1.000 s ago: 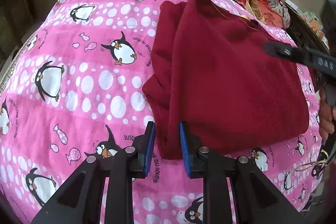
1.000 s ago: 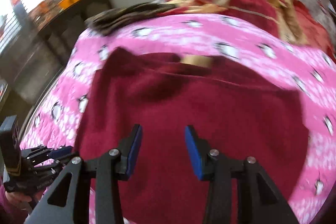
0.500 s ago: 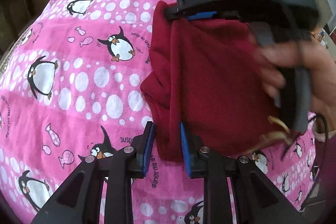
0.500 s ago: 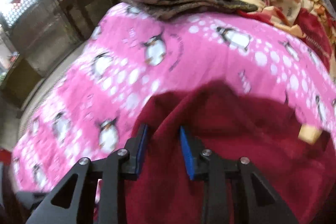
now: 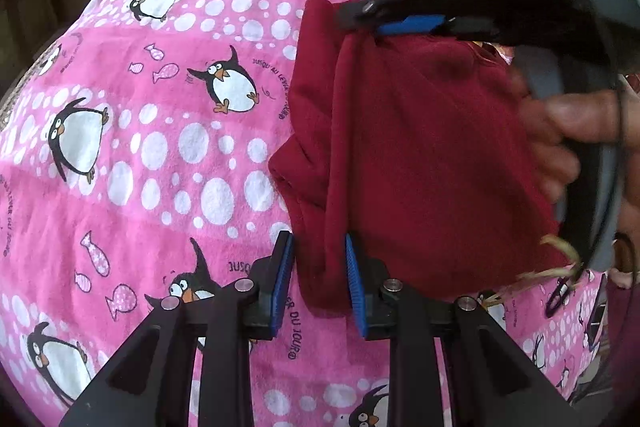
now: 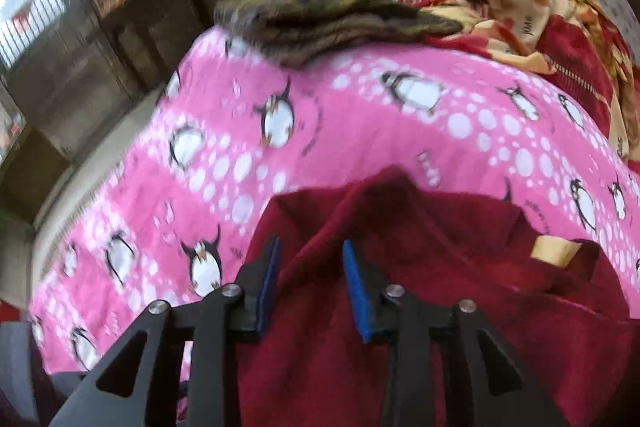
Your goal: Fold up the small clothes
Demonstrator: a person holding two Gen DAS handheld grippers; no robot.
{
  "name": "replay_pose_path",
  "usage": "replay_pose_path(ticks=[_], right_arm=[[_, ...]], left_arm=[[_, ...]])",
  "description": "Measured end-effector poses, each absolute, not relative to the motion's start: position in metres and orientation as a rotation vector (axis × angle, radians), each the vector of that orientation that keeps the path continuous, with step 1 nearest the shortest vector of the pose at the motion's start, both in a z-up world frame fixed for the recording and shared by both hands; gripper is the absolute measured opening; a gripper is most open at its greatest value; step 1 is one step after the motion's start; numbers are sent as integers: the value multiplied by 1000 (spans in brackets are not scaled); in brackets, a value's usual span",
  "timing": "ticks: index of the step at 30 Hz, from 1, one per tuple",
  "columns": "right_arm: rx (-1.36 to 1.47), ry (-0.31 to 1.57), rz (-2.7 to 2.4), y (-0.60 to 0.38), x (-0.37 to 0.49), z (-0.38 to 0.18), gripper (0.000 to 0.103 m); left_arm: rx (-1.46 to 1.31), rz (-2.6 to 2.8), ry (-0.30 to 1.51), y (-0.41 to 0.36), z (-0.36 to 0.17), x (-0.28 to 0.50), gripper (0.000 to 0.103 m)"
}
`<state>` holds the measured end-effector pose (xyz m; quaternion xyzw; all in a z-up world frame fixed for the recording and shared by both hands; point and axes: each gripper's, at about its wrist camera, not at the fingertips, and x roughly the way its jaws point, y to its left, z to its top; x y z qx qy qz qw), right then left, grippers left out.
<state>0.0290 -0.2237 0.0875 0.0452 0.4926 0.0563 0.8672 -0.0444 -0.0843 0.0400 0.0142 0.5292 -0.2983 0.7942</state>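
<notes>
A dark red garment lies partly folded on a pink penguin-print blanket. My left gripper sits at the garment's near left corner, its blue pads closed on a fold of the cloth. My right gripper is at the garment's far left corner, its pads closed on a raised fold of red cloth. In the left wrist view the right gripper shows at the garment's top edge, held by a hand. A tan label shows at the neck.
A folded brown patterned cloth lies at the blanket's far edge. A red and cream floral quilt is heaped at the far right. Dark wooden furniture stands beyond the bed on the left.
My right gripper has swung from over the garment's middle to its far left corner and narrowed onto the cloth there. My left gripper has stayed at the near corner.
</notes>
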Motion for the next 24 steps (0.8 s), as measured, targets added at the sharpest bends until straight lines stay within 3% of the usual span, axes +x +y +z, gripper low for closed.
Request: replay_pose_path(ticks=[9,10,12,14,20,22,23,24], right_arm=[[158,1070,74,-224,52,62,38],[184,1069,86,-228,49,66,40],[235,1070,105,-234,41,73,63],[262,1080,106,-235,36,77,76],[115,1142,64,-198,44,52,82],[59,1124,33,-190,48,40,82],[40,1105,30,-190,46,40,74],[29,1092,26,-191,44,42,55]], left_arm=[[10,-649,1144,-85,39,-42,7],[4,-652,1142,-84,38,-42,7],[-25,-666,1136,-80,38,-42,7],[-96,-706,1123,-70,38,-42,9],[-125,-737,1104,-57,42,-46,13],[-122,-754,1087,-55,48,-48,20],[-124,-772,1079,-53,51,-48,21],[-129,-785,1073,-53,53,-50,26]])
